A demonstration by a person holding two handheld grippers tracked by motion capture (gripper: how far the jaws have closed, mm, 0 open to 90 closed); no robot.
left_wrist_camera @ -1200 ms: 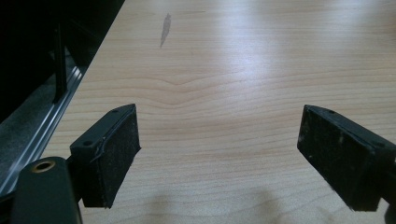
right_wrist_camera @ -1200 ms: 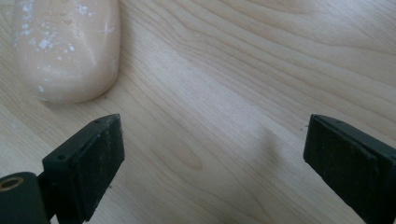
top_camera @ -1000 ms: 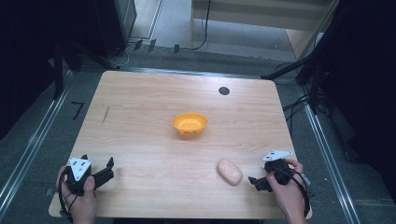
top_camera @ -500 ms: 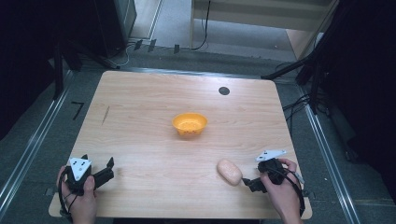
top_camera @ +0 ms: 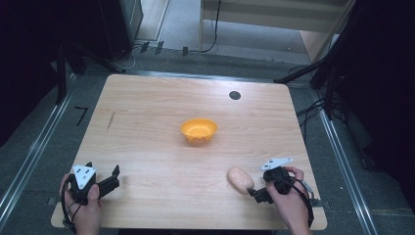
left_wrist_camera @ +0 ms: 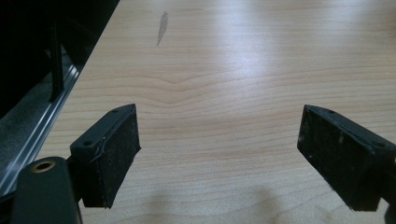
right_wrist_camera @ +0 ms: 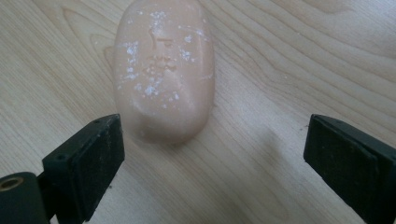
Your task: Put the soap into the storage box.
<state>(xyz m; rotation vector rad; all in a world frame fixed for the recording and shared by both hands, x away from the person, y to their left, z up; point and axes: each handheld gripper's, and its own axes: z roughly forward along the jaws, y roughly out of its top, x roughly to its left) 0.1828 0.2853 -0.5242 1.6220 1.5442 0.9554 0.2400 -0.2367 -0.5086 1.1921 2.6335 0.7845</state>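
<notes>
Lying just ahead of the spread right tongs: a potato.

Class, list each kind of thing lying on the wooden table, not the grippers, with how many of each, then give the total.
Orange bowl: 1
Pale peach oval lump, speckled white: 1
Total: 2

- My right gripper has its jaws spread wide over the wooden table.
- A pale peach, oval lump with white speckles lies just ahead, nearer my left jaw, untouched.
</notes>
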